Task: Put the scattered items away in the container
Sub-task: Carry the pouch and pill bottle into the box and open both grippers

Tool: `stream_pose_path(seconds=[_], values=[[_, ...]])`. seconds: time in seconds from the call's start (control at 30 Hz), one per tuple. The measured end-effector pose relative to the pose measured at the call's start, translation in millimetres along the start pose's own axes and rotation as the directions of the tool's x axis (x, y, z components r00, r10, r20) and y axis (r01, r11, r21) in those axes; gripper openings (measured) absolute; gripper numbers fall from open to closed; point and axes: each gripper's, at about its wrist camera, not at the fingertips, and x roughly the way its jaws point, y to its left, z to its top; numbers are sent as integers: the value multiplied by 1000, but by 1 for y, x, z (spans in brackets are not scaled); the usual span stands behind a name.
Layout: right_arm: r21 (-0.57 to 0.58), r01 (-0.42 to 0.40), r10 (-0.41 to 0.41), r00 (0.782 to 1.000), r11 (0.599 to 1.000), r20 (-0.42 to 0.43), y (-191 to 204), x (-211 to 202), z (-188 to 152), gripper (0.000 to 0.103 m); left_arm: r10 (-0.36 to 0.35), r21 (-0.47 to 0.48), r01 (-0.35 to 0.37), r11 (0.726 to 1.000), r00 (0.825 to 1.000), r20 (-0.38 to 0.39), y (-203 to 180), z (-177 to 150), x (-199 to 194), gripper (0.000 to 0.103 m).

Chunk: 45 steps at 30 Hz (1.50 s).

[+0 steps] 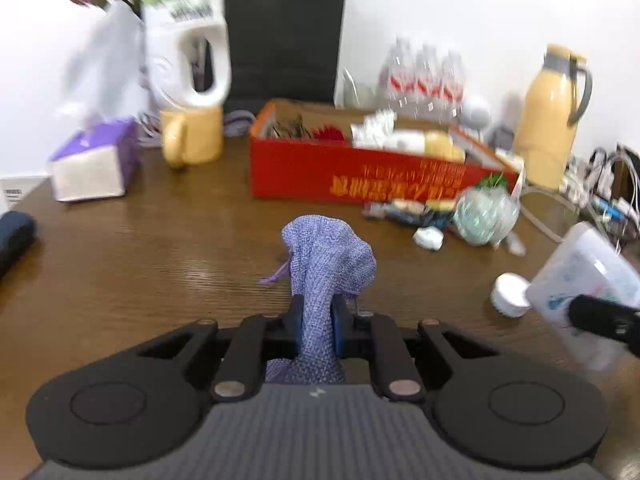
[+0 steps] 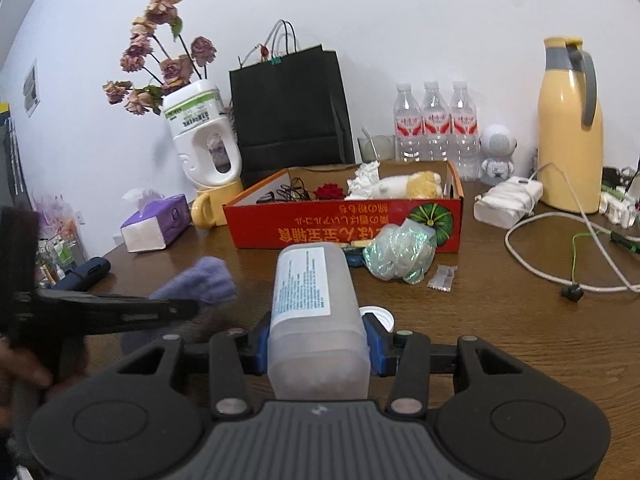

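Here the right tool (image 2: 316, 338) grips the bottle (image 2: 314, 312), pointing toward the red box (image 2: 344, 222).

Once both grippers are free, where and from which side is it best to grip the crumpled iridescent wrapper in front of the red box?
Probably from above, pinching the top of the bunched crumpled wrapper. It leans against the red box, so a side approach from behind is blocked.

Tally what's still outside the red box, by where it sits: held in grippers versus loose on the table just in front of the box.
Held in grippers: 2, purple cloth and translucent bottle
Loose before the red box: 4, iridescent bag, clear sachet, white cap, blue packet
Total: 6
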Motion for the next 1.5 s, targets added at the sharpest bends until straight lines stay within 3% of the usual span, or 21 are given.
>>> stream_pose_path(seconds=[0.13,0.3,0.4,0.47,0.57,0.63,0.73,0.8,0.83,0.87,1.0,1.07,1.13,1.33,1.5], values=[[3,13,-13,1000,1000,23,5,-8,-6,44,26,-1,-26,1000,995,97,-18,-19,-43,15],[35,-2,2,1000,999,10,8,-12,-18,44,16,47,-21,999,993,115,-30,-30,-61,15],[40,-20,19,1000,999,17,10,-3,-10,41,-2,43,-3,999,992,124,-30,-14,-53,15],[14,-33,32,999,999,40,13,6,5,34,-12,42,6,999,991,132,-32,6,-41,15],[-9,-25,25,995,1000,97,12,19,33,30,-6,48,-3,999,982,188,-34,35,-24,16],[-29,-7,10,997,1000,73,9,33,48,30,18,51,-28,998,984,176,-34,50,-9,16],[-18,-85,85,996,996,-2,-3,34,52,33,3,25,-7,1000,988,154,-20,55,-5,16],[-30,-183,180,980,983,-84,-8,29,43,51,15,21,-18,1000,992,125,-10,49,-3,16],[-33,-192,187,974,981,-125,-9,27,35,65,28,19,-30,999,993,112,-7,45,-2,16],[-28,-182,175,972,983,-156,-9,27,29,72,40,8,-41,999,994,98,-3,41,-1,16],[16,-177,176,957,984,-230,-4,35,11,69,19,-58,-17,998,999,27,8,27,3,16],[3,-156,152,958,988,-243,2,43,6,47,17,-57,-17,998,1000,8,6,21,3,16],[-22,-133,124,963,991,-241,9,49,5,41,11,-39,-11,999,1000,4,2,16,-2,16],[-30,-122,115,979,992,-169,11,36,20,41,-17,-3,17,1000,998,57,-11,16,-22,16],[-62,-65,63,997,996,-33,-2,36,78,41,-60,31,56,998,989,136,-17,65,-7,16]])
